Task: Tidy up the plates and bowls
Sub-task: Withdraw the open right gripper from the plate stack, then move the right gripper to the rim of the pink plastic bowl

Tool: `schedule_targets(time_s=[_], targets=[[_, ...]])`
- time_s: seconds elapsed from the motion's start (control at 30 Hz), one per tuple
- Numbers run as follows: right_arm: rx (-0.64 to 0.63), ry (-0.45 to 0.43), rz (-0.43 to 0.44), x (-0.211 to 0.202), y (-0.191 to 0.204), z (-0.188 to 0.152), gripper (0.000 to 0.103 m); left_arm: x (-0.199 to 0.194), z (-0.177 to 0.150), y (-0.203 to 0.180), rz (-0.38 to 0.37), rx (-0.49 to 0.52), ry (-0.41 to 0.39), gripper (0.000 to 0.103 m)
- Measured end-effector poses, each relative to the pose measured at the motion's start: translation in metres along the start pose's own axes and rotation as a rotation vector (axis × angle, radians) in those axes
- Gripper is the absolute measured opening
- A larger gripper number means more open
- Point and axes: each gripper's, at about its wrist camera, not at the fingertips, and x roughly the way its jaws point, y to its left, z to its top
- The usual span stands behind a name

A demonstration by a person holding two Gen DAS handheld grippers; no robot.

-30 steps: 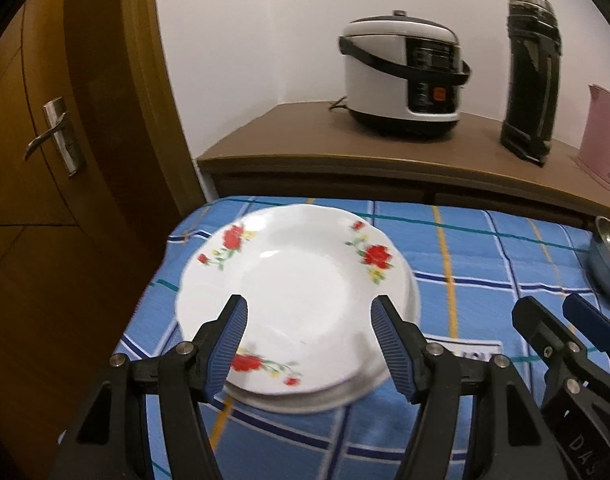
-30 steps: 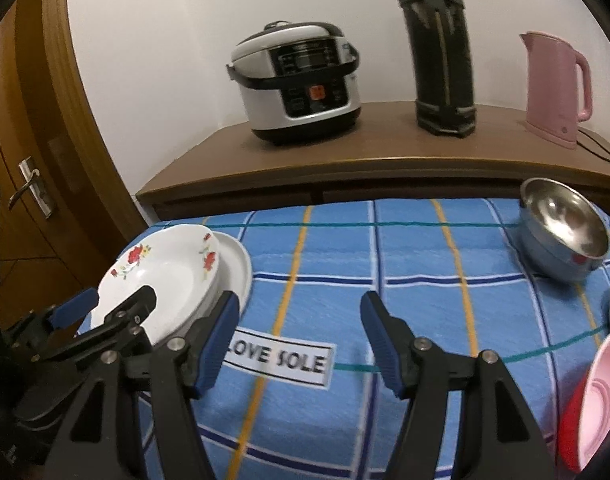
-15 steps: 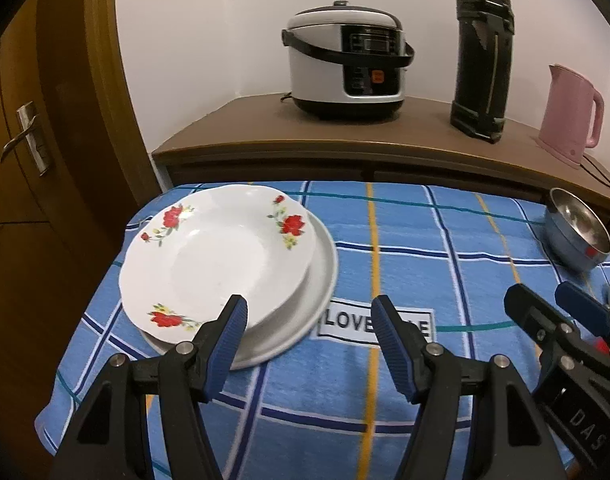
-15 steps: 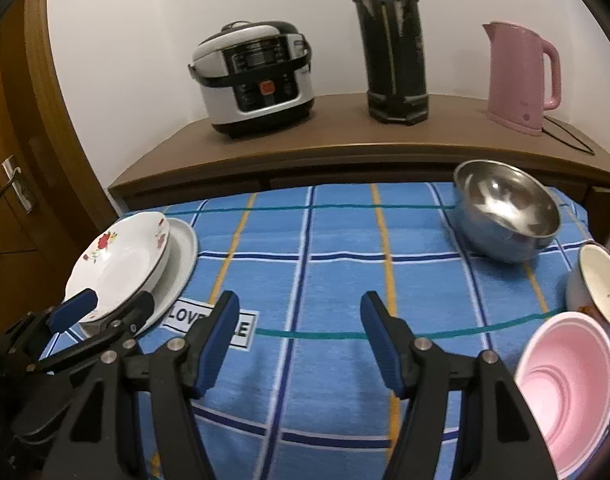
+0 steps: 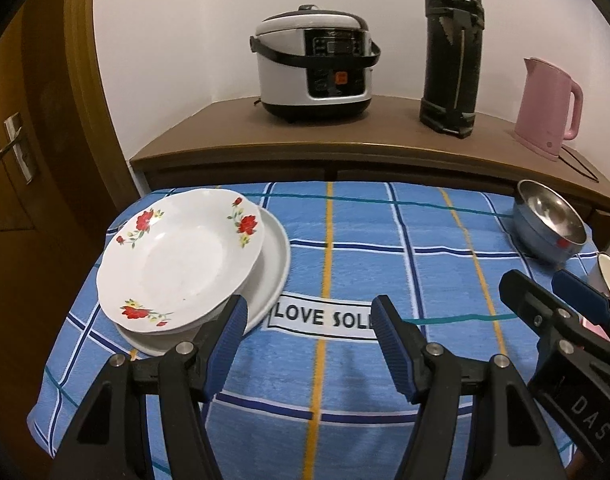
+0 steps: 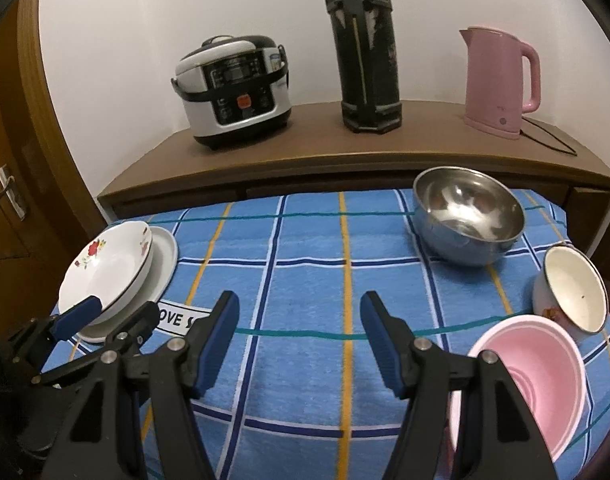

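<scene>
A white plate with red flowers (image 5: 177, 264) lies on a plain white plate (image 5: 275, 260) at the left end of the blue checked tablecloth (image 5: 385, 380). My left gripper (image 5: 309, 312) hovers open and empty just right of that stack. In the right wrist view the stack (image 6: 105, 272) is at far left, with the left gripper (image 6: 113, 316) in front of it. My right gripper (image 6: 299, 304) is open and empty over the middle of the cloth. A steel bowl (image 6: 465, 216) stands at the back right. A tilted white enamel cup (image 6: 573, 288) and a pink bowl (image 6: 533, 376) are at the right edge.
Behind the table a wooden sideboard (image 6: 345, 160) carries a rice cooker (image 6: 233, 92), a tall black flask (image 6: 363, 48) and a pink kettle (image 6: 501, 80) with its cord. A wooden door (image 5: 21, 160) stands at the left. A "LOVE SOLE" label (image 5: 321, 318) marks the cloth.
Both grippers have moved right, away from the plate stack. The left one was over the flowered plate and is now beside it. The bowls have come into the right wrist view.
</scene>
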Motion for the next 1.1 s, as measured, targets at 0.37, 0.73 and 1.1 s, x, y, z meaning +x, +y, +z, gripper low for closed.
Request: schedule_targets(time_s=[0.37,0.73,1.1], targets=[[0.016,-0.034,-0.031,-0.027,-0.031,-0.001,0.061,-0.015,0.000,-0.037,-0.046,0.056,-0.023,0.067],[0.070,-0.082,-0.129,-0.066,-0.091,-0.008,0.057,-0.029,-0.002,-0.094,-0.133,0.152,-0.037,0.067],[0.162,-0.066,-0.202,-0.083,-0.159,-0.024,0.052,-0.029,-0.006,-0.137,-0.211,0.201,-0.016,0.067]])
